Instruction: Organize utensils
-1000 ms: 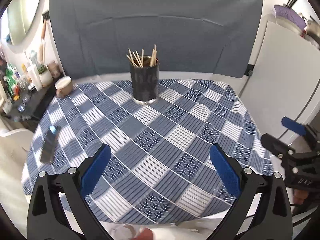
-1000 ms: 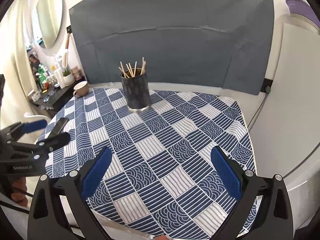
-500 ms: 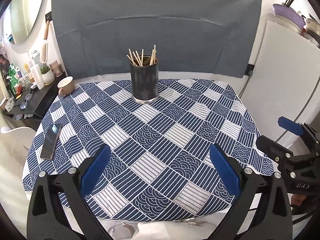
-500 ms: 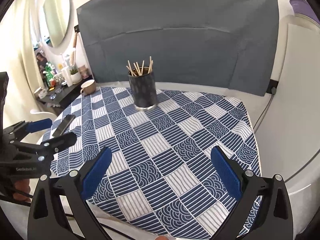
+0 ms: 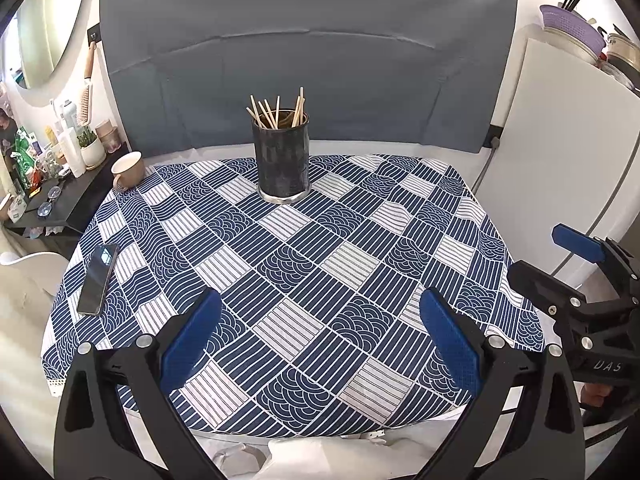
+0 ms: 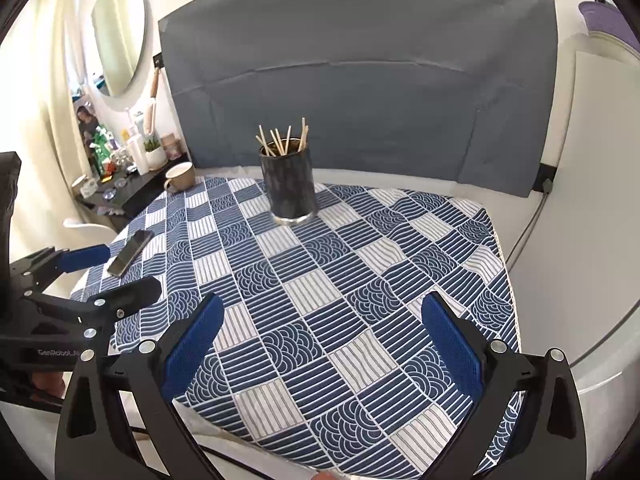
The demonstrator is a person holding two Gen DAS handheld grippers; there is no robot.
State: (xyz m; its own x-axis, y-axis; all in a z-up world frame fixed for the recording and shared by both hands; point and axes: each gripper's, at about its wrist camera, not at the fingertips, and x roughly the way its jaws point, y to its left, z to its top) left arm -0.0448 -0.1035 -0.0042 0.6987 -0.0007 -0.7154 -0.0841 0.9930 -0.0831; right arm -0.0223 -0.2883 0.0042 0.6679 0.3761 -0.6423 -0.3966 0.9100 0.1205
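Note:
A dark cylindrical holder (image 5: 282, 156) (image 6: 290, 185) stands upright at the far middle of the blue-and-white patterned tablecloth (image 5: 312, 264) (image 6: 320, 280). Several wooden chopsticks (image 5: 276, 110) (image 6: 282, 140) stick out of its top. My left gripper (image 5: 320, 332) hangs open over the near edge of the table with nothing between its blue pads. My right gripper (image 6: 320, 330) is open and empty too, over the near right part of the table. Each gripper shows at the side of the other's view: the right gripper (image 5: 560, 258), the left gripper (image 6: 116, 268).
A dark phone (image 5: 98, 274) (image 6: 130, 252) lies near the table's left edge. A beige mug (image 5: 128, 168) (image 6: 180, 176) stands at the far left corner beside a black shelf (image 5: 60, 204) crowded with bottles. A white cabinet (image 5: 560, 160) stands to the right, a grey backdrop (image 5: 308, 48) behind.
Both grippers have drawn back and risen slightly from the table, so more of the tablecloth shows. The holder and chopsticks have not moved. Both stay open.

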